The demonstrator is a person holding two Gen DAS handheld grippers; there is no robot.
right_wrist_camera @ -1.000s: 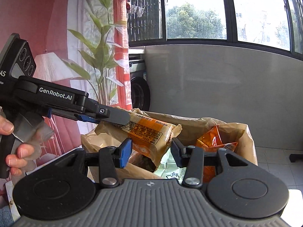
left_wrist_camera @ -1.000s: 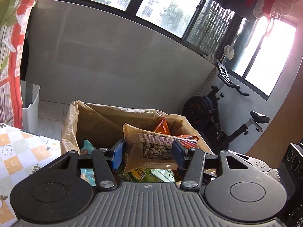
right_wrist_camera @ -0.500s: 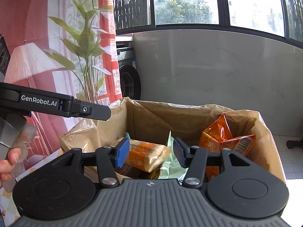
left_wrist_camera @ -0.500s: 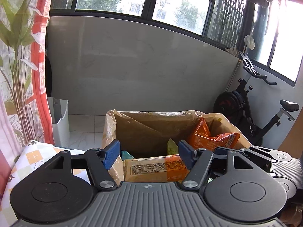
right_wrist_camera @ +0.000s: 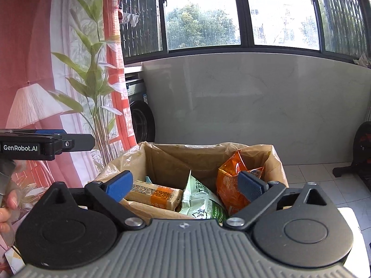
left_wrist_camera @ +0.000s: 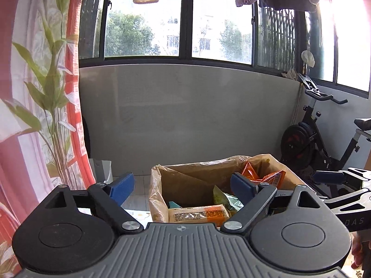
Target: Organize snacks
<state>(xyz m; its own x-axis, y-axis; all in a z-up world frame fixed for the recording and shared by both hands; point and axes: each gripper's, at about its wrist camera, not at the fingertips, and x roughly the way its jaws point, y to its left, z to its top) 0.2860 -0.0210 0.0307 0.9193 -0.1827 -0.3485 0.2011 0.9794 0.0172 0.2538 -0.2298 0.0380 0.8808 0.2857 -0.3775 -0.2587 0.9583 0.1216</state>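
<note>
The orange-and-tan snack pack [right_wrist_camera: 154, 194] lies flat inside the lined box [right_wrist_camera: 277, 162], at the near left of the heap, with a pale green bag [right_wrist_camera: 201, 205] leaning against its right end and an orange chip bag [right_wrist_camera: 231, 180] standing further right, at about three o'clock from it. Nothing grips the pack: it rests loose on the other snacks, so the step in hand looks like the letting-go of a pack just put in. In the right wrist view the right gripper [right_wrist_camera: 185, 185] hangs over the box with its jaws opening wide; the pack sits at about eight o'clock below the gap, its left end passing behind the left pad, apparently without touching. In the left wrist view the left gripper [left_wrist_camera: 182, 187] also has its jaws opening with nothing pressed between them, and the same pack [left_wrist_camera: 199, 213] lies at six o'clock under the gap. The next move probably calls for drawing both grippers clear of the box and going for another snack; none outside the box is in view, so where it lies cannot be told.
</note>
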